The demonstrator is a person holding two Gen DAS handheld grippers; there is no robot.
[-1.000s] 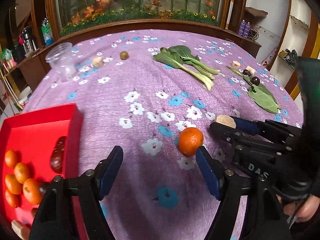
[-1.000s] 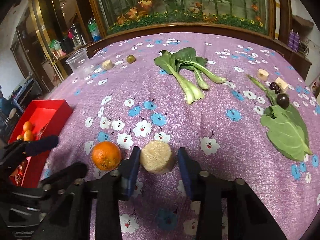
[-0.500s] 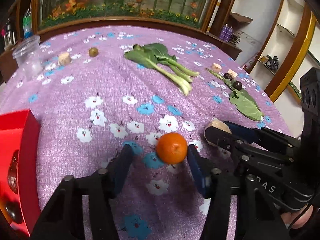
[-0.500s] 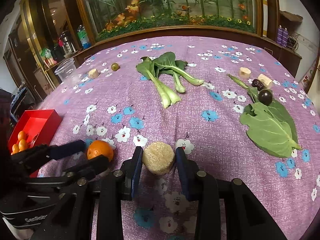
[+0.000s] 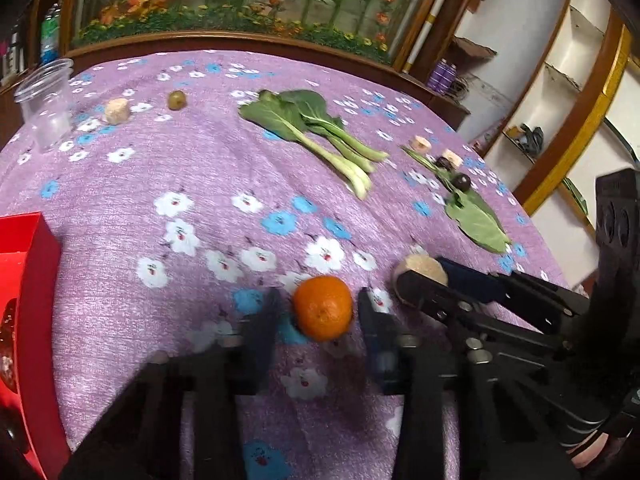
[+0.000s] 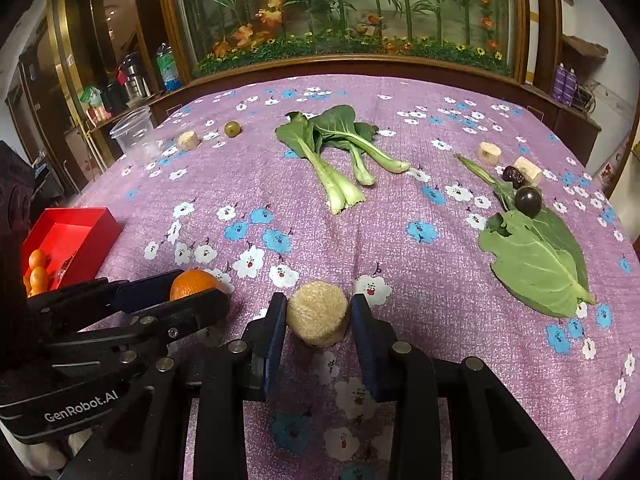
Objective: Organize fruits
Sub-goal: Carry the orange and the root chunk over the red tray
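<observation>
Fingers first: the left gripper (image 5: 318,322) has just been closing around the orange (image 5: 323,307), which sits squarely between its blue pads; the view is motion-blurred and a sliver of cloth seems to show on either side, yet the jaws are at their narrowest, so I judge them clamped on the fruit. The right gripper (image 6: 319,322) is closed on the tan ridged chunk (image 6: 318,313), both pads pressing its sides.

Largest item noted: the table under its purple flowered cloth (image 6: 400,248). Next, the red box (image 6: 70,236) at the left edge, already holding several small oranges. Then the bok choy (image 6: 336,152) mid-table, the broad green leaf (image 6: 536,256) to the right, and a clear plastic cup (image 6: 134,136) far left. Smallest: a dark round fruit (image 6: 528,199) at the leaf's stem, two pale chunks and a dark wrinkled piece beside it, and a green fruit (image 6: 232,128) with another pale chunk near the cup.

Risks, in my judgement: the orange is round and smooth, so an off-centre grip could squirt it out on lifting. The two grippers work close together, nearly touching; lifting both at once could knock one load loose. The chunk looks crumbly and may shed.
</observation>
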